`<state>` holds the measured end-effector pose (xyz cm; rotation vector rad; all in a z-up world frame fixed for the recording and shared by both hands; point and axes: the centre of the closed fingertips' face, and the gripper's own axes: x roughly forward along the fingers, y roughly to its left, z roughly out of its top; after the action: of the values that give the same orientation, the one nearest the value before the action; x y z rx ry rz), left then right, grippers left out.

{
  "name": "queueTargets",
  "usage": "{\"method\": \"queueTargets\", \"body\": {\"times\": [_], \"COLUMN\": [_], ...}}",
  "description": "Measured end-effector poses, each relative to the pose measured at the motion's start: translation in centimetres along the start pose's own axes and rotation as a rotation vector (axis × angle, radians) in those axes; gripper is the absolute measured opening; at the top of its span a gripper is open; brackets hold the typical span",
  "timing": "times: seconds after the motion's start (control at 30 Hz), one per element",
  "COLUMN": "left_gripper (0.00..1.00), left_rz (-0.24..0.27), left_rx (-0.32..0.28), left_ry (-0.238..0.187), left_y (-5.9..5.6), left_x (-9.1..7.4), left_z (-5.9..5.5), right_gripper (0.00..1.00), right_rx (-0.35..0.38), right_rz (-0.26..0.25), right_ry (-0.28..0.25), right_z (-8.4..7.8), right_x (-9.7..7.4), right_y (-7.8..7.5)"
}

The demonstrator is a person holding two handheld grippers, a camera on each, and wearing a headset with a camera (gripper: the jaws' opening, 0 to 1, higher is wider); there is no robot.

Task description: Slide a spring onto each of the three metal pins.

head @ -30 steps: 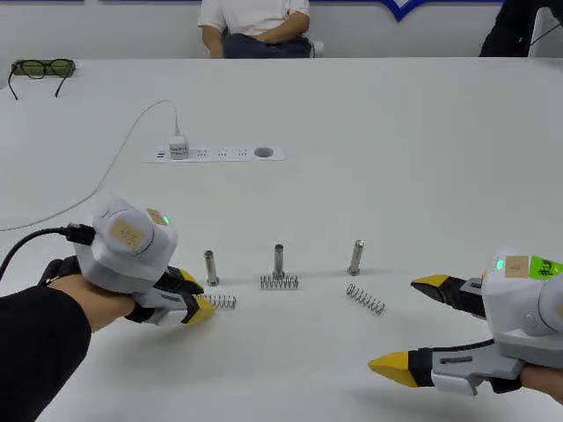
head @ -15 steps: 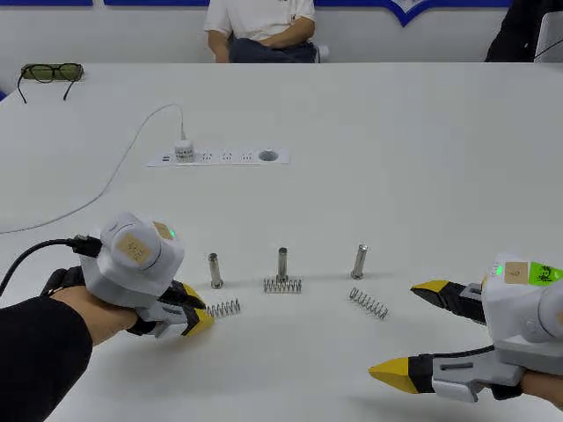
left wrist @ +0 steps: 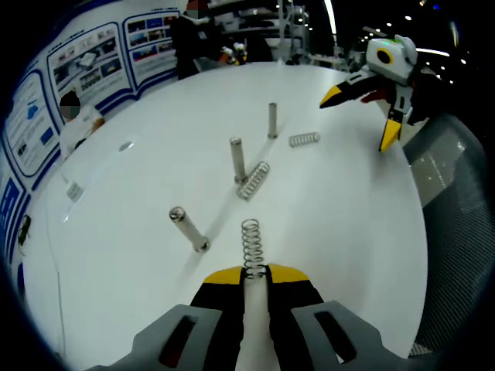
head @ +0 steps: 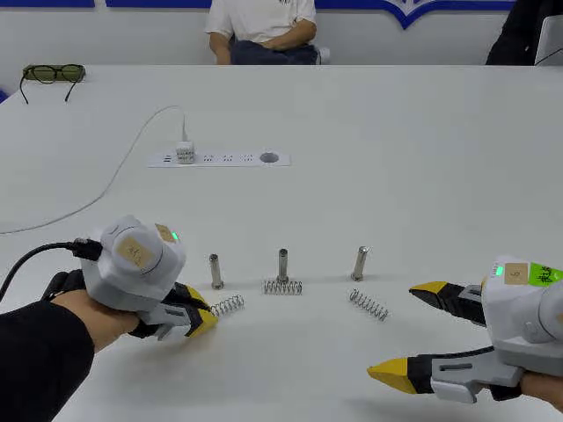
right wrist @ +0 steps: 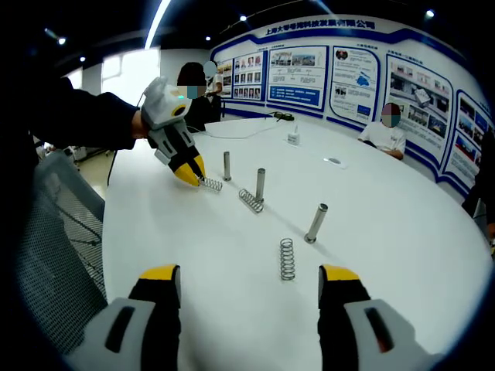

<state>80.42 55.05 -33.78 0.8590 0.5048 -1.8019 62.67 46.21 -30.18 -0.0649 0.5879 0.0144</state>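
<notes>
Head view: left tongs (head: 208, 317) (clamped) raised spring (head: 227, 304).

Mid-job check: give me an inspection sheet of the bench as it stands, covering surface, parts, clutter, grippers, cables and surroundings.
Surface: white table, no marks seen.
Job's things: left pin, middle pin and right pin upright, none carrying a spring; left spring held by one end; middle spring lying at the middle pin's base; right spring loose near the right pin.
Clutter: glasses at far left; power strip with a white plug.
Grippers: left gripper shut on left spring; right gripper open, holding nothing.
Cables: white cable from the plug; black cable into the left gripper.
Surroundings: person seated across the table.
</notes>
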Motion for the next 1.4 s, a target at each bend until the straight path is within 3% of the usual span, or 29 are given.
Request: {"method": "queueTargets", "body": {"times": [0.43, 0.73, 0.97, 1.17, 1.4], "left_gripper": [0.1, 0.1, 0.1, 0.1, 0.1], "left_rz": [-0.048, -0.077, -0.099, -0.123, -0.147], "left_rx": [0.058, 0.092, 0.113, 0.142, 0.187], "left_ry": [-0.044, -0.066, -0.078, -0.089, -0.098], "left_y": [-2.7, -4.2, -5.0, -5.9, -7.0], "left_x": [-1.0, -1.7, -2.1, -2.3, -2.6], "left_z": [1.3, 1.8, 2.1, 2.4, 2.8], "right_gripper": [0.6, 0.42, 0.34, 0.31, 0.28], "right_rx": [0.007, -0.053, -0.067, -0.08, -0.083], "right_rz": [0.041, 0.131, 0.202, 0.256, 0.29], "right_ry": [-0.021, 0.006, -0.015, -0.04, -0.038], "right_z": [1.6, 2.7, 4.8, 6.3, 6.3], "right_x": [0.1, 1.4, 2.8, 3.9, 4.4], "right_y": [1.0, 3.2, 4.7, 6.1, 7.1]}}
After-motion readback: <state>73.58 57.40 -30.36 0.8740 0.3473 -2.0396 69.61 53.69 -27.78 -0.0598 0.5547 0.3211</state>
